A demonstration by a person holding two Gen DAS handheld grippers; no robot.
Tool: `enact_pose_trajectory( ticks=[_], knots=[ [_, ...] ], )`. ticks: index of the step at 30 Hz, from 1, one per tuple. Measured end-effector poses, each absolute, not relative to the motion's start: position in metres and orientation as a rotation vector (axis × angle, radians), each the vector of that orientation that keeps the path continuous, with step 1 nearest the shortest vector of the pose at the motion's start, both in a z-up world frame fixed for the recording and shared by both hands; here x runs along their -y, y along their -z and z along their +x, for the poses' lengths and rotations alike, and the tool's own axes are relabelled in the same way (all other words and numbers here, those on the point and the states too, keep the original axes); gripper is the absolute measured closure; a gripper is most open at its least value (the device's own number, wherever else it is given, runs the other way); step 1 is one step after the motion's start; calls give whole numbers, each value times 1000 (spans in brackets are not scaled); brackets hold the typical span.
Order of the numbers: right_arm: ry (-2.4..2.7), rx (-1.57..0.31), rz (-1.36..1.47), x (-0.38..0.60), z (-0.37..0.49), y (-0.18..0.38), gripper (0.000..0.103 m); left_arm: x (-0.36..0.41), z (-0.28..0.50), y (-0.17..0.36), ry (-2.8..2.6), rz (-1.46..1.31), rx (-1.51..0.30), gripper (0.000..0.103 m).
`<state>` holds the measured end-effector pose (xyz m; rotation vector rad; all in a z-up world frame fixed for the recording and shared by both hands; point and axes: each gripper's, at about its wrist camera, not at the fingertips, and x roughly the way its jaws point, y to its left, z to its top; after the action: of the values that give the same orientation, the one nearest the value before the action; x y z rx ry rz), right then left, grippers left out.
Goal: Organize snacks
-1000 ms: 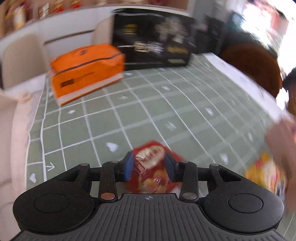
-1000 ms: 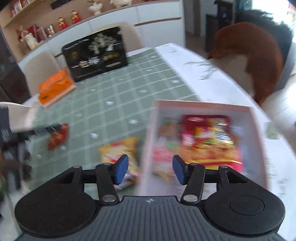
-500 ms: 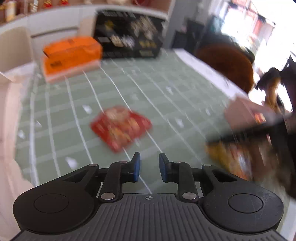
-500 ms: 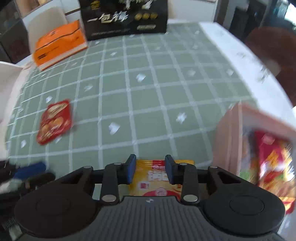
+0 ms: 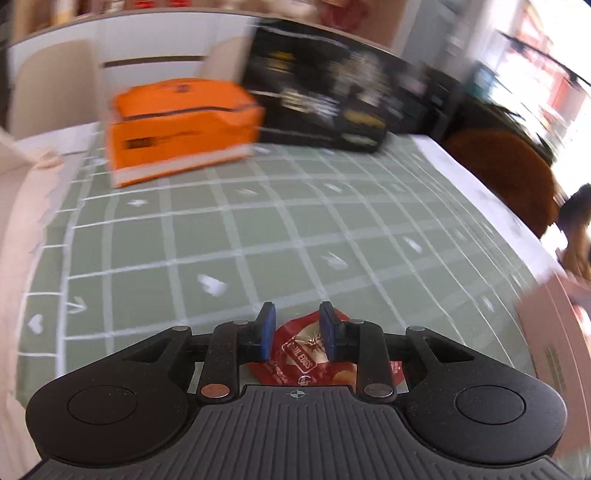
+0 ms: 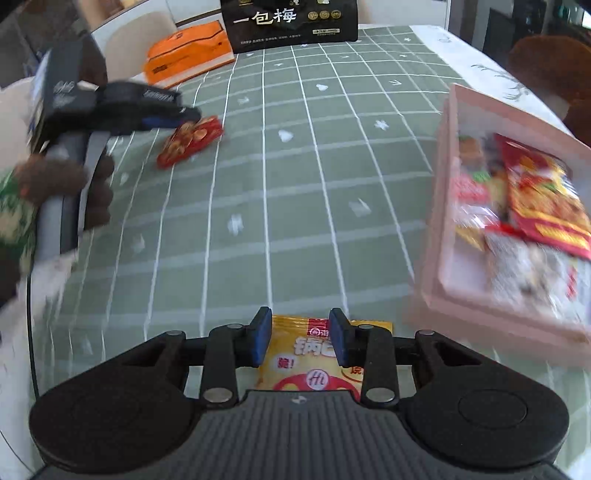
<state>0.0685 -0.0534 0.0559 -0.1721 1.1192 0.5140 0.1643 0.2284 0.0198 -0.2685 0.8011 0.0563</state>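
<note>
While the left gripper [image 5: 297, 328] hangs low over the green checked tablecloth [image 5: 229, 236], its two blue pads stand a narrow gap apart, having just been opening a little after closing. A red snack packet [image 5: 300, 360] lies on the cloth under and between them. The pads straddle the packet's far end, but the left wrist view does not show them pressing on it. From the right wrist view the same gripper [image 6: 162, 117] appears at the left, carried by a person's hand [image 6: 66, 184], its tip over the near end of the red packet [image 6: 190, 142].

On the other side, the right gripper [image 6: 300, 339] also stands narrowly parted, after closing down within the last second. A yellow snack packet [image 6: 314, 373] lies flat on the cloth beneath it, its far edge showing between the pads. Whether the pads touch the packet cannot be told; they seem to sit just above it.

To the right of that gripper stands a pink tray [image 6: 443, 206], already holding several packets, a large red one among them; its near wall also shows at the right edge of the left wrist view [image 5: 546, 325]. At the far end of the table sit an orange box [image 5: 181, 125] and, beside it, a tall black box [image 6: 291, 22] with gold and white lettering.
</note>
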Motion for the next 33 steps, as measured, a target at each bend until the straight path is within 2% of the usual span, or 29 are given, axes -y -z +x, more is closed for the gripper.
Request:
enact_pose_trajectory(
  ticks=[3,6,14,20,22,23,24,27,29,30,31,33],
  knots=[
    [-481,-1095,-193,77,51,-57,67,-201,144,-22,27,-223,-827,73],
    [-418,-1078,-199,98,39,-53,60,-176,117,-22,90,-238,-863,73],
    [-304,-1049,-127,147,15,-57,57,-115,37,-22,222,-327,-981,72],
    [-267,-1024,-38,175,-2,-65,54,-62,-12,-48,366,40,-896,72],
    [-272,-1017,-13,182,-11,-68,49,-47,-18,-46,419,155,-911,67],
    [-277,-1017,0,185,-16,-68,48,-41,-20,-42,427,222,-923,67],
    [-284,-1019,14,187,-20,-67,48,-35,-24,-40,435,284,-915,62],
    [-300,-1039,40,190,-31,-62,48,-24,-26,-38,469,354,-926,60],
    [-303,-1042,56,189,-36,-60,48,-18,-25,-38,510,361,-949,49],
    [-304,-1041,66,189,-39,-60,48,-16,-24,-38,529,365,-959,38],
    [-304,-1040,74,189,-40,-60,48,-15,-24,-38,549,362,-968,33],
    [-297,-1038,83,188,-43,-62,48,-19,-25,-42,559,333,-968,34]
  ],
)
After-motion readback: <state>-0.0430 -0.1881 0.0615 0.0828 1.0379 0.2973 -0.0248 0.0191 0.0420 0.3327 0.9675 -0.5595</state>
